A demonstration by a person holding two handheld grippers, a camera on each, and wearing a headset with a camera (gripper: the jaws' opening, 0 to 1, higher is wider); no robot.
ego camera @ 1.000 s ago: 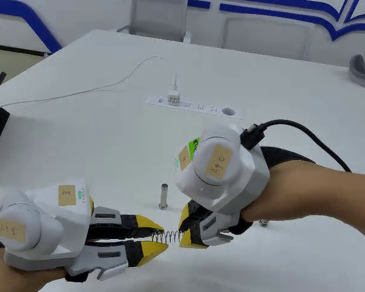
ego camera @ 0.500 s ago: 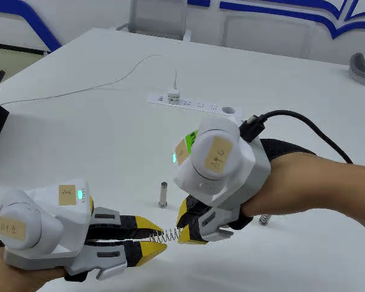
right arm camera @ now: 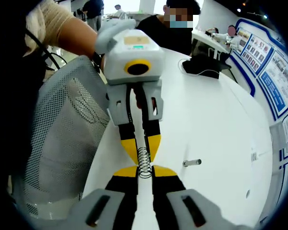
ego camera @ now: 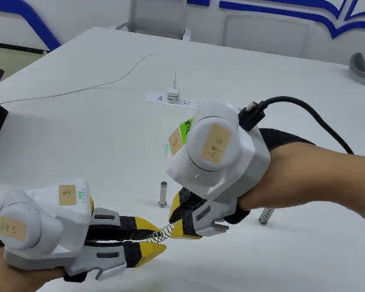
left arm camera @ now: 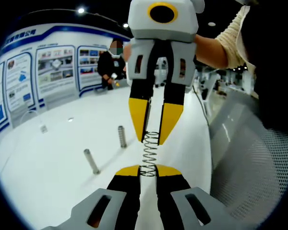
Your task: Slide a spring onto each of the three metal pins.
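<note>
**No pin loaded yet; first spring held between the two claws**

None of the task looks finished; the metal pin (left arm camera: pixel 121 136) and the second metal pin (left arm camera: pixel 91 161), both upright on the white table (ego camera: pixel 79 134) in the left gripper view, are bare, with no coil on either; a third pin I cannot find, and it may be hidden behind the right gripper in the head view.

The held spring (left arm camera: pixel 149 153) hangs above the table, stretched between the claws, a little in front of the pins and touching neither; the left claw (ego camera: pixel 158 237) is narrow and nips one end, and the right claw (ego camera: pixel 177 228) is narrow and nips the other end; I judge this a re-grip or hand-over ahead of the first threading.

Count: two springs, the held one and a loose spring (ego camera: pixel 266 215) lying on the table beside the person's right forearm; two pins; two claws; one power strip (ego camera: pixel 179 101) farther back.

All three threadings are left, by my reading.
</note>
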